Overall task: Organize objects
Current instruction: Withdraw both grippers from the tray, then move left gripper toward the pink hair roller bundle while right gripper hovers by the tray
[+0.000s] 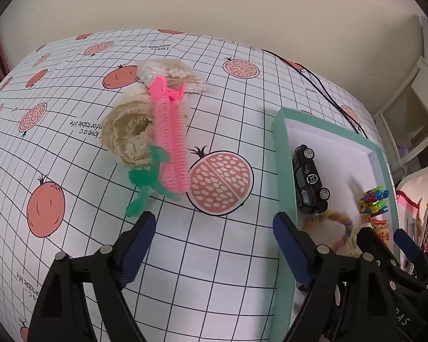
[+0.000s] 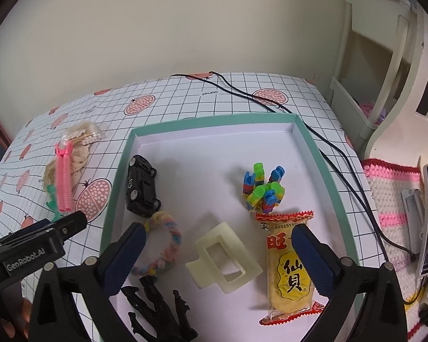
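My left gripper (image 1: 212, 245) hangs with its jaws wide apart and nothing between them, just above the counter (image 1: 231, 259), left of the tray (image 1: 285, 188). My right gripper (image 2: 218, 259) is also spread open and empty, low over the tray's white floor.

Left of the tray lies a small heap. The pink hair roller (image 1: 171, 139) has its long axis running away from me, clip end pointing to the far wall, near end beside a printed pomegranate. A beige lace scrunchie (image 1: 128, 136) touches its left side, and a green clip (image 1: 147, 182) sticks out from under its near end, pointing toward my left gripper. A bag of cotton swabs (image 1: 171, 75) sits at the far end of the heap.

Inside the tray, the black toy car (image 2: 141, 191) lies along the left wall, seemingly tipped on its side, though the blur makes that unsure. Nearer than it is a pastel braided hair tie (image 2: 165, 242), then a black claw clip (image 2: 157, 305). A cream claw clip (image 2: 224, 259) sits mid-tray, coloured plastic links (image 2: 264, 189) farther right, and a yellow rice cracker packet (image 2: 288, 268) lies lengthwise beneath my right gripper's finger.
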Available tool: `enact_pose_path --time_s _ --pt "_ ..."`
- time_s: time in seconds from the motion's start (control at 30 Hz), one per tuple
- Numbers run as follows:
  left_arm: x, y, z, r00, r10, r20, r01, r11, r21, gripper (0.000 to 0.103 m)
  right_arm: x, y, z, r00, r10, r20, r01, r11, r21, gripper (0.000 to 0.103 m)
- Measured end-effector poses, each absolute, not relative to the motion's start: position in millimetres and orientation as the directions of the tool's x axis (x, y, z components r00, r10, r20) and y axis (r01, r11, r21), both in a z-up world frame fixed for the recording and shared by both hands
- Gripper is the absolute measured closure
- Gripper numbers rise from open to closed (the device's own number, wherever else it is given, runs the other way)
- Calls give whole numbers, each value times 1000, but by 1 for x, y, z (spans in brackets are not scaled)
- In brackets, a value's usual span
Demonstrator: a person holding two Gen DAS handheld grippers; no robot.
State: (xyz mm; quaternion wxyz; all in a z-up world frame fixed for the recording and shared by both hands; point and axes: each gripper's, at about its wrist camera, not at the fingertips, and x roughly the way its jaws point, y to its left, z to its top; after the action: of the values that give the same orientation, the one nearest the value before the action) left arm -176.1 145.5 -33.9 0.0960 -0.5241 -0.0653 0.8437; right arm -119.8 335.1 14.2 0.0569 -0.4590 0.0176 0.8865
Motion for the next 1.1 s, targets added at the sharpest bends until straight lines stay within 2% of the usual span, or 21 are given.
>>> enact_pose_path --time_s 0.1,0.43,0.87,1.1 --pt "-176 146 -33 -443 223 -868 -96 -975 -202 11 -120 336 14 -571 86 -817 -117 -993 -23 0" --pt "-178 142 -32 -454 207 -867 -79 -978 -192 10 -121 332 14 -570 92 -816 -106 -994 -38 0" --pt "-179 134 -11 -533 173 -828 -109 -985 -135 10 -125 308 35 -653 86 -753 -87 -995 -38 0" --pt "-186 107 -12 -525 165 -835 -46 -985 -166 10 -130 286 36 -662 63 -747 -62 -998 -29 0"
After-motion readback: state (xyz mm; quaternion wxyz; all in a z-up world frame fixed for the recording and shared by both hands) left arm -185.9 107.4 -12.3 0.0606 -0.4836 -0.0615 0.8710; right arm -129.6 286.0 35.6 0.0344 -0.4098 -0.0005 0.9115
